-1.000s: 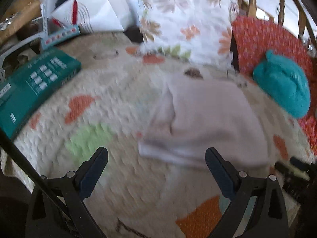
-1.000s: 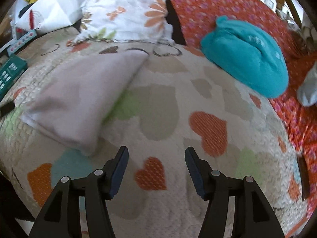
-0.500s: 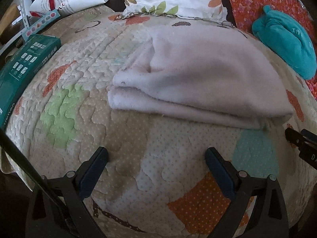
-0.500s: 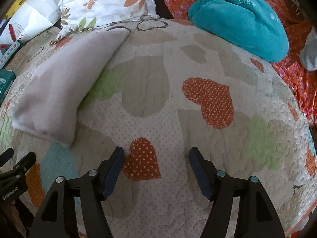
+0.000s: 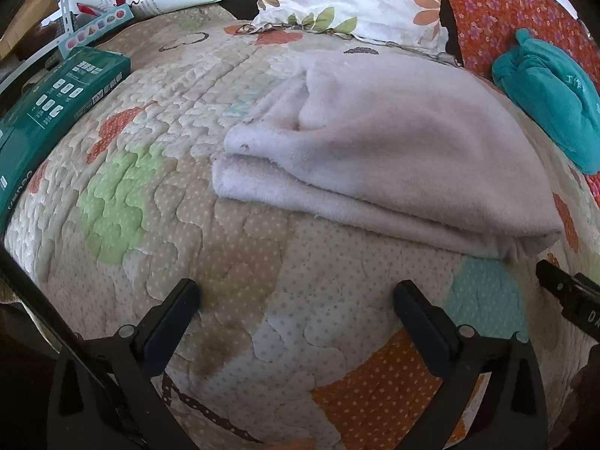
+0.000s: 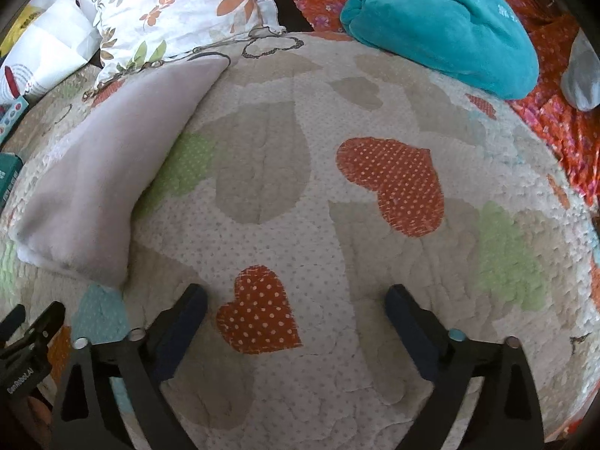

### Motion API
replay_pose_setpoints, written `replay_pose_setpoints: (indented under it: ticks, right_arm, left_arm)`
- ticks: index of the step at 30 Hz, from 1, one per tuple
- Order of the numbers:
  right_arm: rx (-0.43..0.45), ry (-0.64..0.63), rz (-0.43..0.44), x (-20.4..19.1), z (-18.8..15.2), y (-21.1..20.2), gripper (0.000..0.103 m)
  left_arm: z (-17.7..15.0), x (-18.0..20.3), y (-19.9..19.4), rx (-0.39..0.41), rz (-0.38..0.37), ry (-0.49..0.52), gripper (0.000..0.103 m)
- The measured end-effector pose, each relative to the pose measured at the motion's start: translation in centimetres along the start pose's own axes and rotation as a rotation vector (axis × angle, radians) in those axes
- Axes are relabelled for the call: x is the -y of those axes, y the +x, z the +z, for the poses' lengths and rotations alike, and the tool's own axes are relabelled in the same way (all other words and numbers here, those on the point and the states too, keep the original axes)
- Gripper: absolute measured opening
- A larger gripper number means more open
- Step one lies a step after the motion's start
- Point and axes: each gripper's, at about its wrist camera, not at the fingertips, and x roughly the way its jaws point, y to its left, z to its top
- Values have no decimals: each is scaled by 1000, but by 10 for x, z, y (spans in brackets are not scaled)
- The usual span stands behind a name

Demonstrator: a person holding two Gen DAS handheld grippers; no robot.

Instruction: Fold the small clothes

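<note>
Not much lettering to call here. On the teal bundle (image 6: 442, 26), up at one o'clock in the right wrist view, pale Chinese characters are stitched in; the first two look like "工作", the rest too small to make out. The same bundle (image 5: 551, 101) shows at two o'clock in the left view, with only the character "工" clear. The left tool's body (image 6: 26, 360), at eight o'clock in the right view, carries white print that seems to read "DanRobot.AI". The right tool's body (image 5: 573, 303), at four o'clock in the left view, shows just "DA". The green box (image 5: 52, 108) at nine o'clock has white print, unreadable.
</note>
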Motion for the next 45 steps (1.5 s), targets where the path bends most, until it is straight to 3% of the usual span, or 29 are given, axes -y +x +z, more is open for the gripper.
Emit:
replay_pose_setpoints:
  ticks: [12,16,20,26,45]
  right_arm:
    - [26,-4,-25,-4,-5,-2,103]
    - [22,10,-9,0,-3,-6,103]
    - [74,68,17,7,-1,-19,103]
    - [144,48,7,1,2,-32,103]
    - [142,-14,-14,-11,-2,-30,103]
  left_arm:
    - [0,-1,-9,10,-1,-1,103]
    - [4,-4,-28,93,-23,-17,103]
    - [8,-4,-40,147,-7,0,103]
    - [9,-2,-37,117,-7,18,103]
    - [3,1,-22,20,-65,15,103]
